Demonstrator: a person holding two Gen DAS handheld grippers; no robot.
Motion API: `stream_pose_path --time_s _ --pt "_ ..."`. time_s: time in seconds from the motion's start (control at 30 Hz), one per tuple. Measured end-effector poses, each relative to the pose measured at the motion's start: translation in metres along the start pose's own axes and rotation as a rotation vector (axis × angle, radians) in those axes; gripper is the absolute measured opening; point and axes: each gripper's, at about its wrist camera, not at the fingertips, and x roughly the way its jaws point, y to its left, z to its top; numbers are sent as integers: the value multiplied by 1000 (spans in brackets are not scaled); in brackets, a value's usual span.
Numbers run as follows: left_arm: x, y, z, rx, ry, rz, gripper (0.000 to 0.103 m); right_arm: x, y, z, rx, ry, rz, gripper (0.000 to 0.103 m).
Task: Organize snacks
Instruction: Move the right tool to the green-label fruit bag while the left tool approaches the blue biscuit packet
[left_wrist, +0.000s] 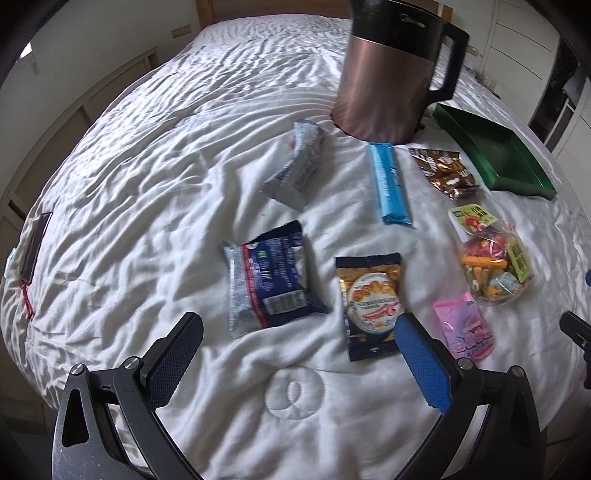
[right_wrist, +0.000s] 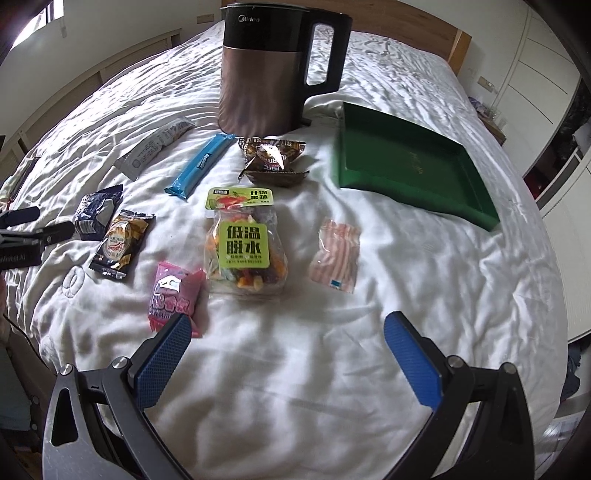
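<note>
Both grippers are being held above a white quilt (right_wrist: 424, 266) with jaws spread wide and nothing between them. Just ahead of the left gripper (left_wrist: 299, 332), a dark blue and silver packet (left_wrist: 264, 273) is lying flat, and a gold and black biscuit packet (left_wrist: 371, 306) is lying just beyond its right finger (left_wrist: 421, 362). Farther ahead, a grey wrapper (left_wrist: 295, 166) and a light blue bar (left_wrist: 389, 182) are being shown, with a copper and black kettle (left_wrist: 391, 74) standing upright behind them.

Ahead of the right gripper (right_wrist: 288, 332), a clear bag of dried fruit and vegetables (right_wrist: 245, 243) is lying near the centre, flanked on its right by a small striped sachet (right_wrist: 336, 254). A pink packet (right_wrist: 173, 291) is lying just beyond the left finger (right_wrist: 162, 362). A brown packet (right_wrist: 273, 158) is resting farther off, before the kettle. Ahead and to the right, an empty green tray (right_wrist: 417, 173) is sitting on the quilt, apart from all the snacks.
</note>
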Motion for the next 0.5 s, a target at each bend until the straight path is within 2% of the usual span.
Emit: stream_pose_path --time_s 0.17,0.5 --pt "4 -14 1 24 10 -19 102 6 -1 5 -2 1 21 103" --pt "20 3 18 -6 12 52 102 18 -27 17 57 -13 9 103"
